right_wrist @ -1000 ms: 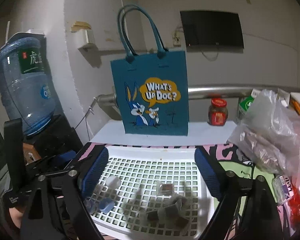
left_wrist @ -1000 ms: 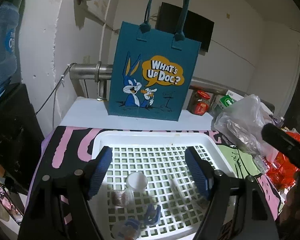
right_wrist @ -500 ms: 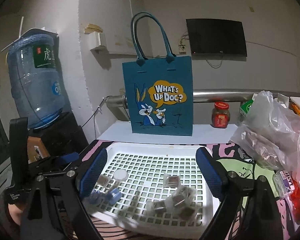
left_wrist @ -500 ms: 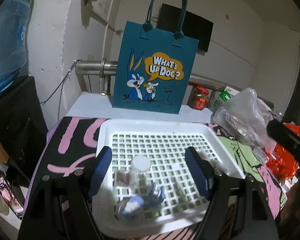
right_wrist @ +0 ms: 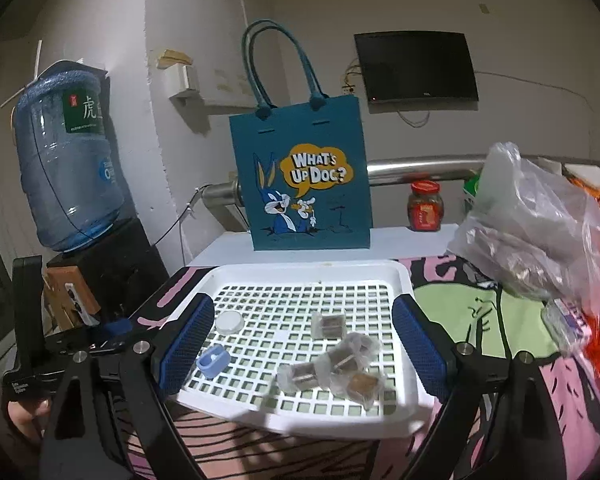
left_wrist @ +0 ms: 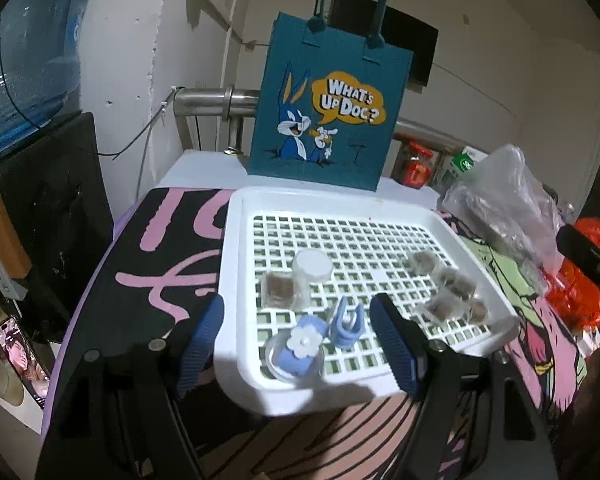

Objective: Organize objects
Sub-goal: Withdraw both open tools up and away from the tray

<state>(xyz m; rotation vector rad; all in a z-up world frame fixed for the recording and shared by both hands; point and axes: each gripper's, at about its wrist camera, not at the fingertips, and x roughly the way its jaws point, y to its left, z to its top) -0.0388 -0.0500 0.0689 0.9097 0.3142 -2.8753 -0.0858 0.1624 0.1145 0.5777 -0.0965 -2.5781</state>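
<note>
Left gripper point(left_wrist: 300, 344): jaws wide apart, nothing held, lower centre of frame over the tray's near edge. Right gripper point(right_wrist: 304, 348): jaws spread wide, empty, flanking the white grid tray point(right_wrist: 404, 280) at centre. Tray contents: blue clips point(left_wrist: 346, 322), a round clear lid point(left_wrist: 312, 266), wrapped brown cubes point(right_wrist: 340, 364). Teal tote bag point(right_wrist: 304, 176): upright behind the tray, upper centre.

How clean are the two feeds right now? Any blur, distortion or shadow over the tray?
Left wrist view: strong fisheye bend, dark corners, tray lit from above, its near edge slightly smeared. Right wrist view: dimmer, wrapped snack packets soft, shadow below the tray's front rim.
</note>
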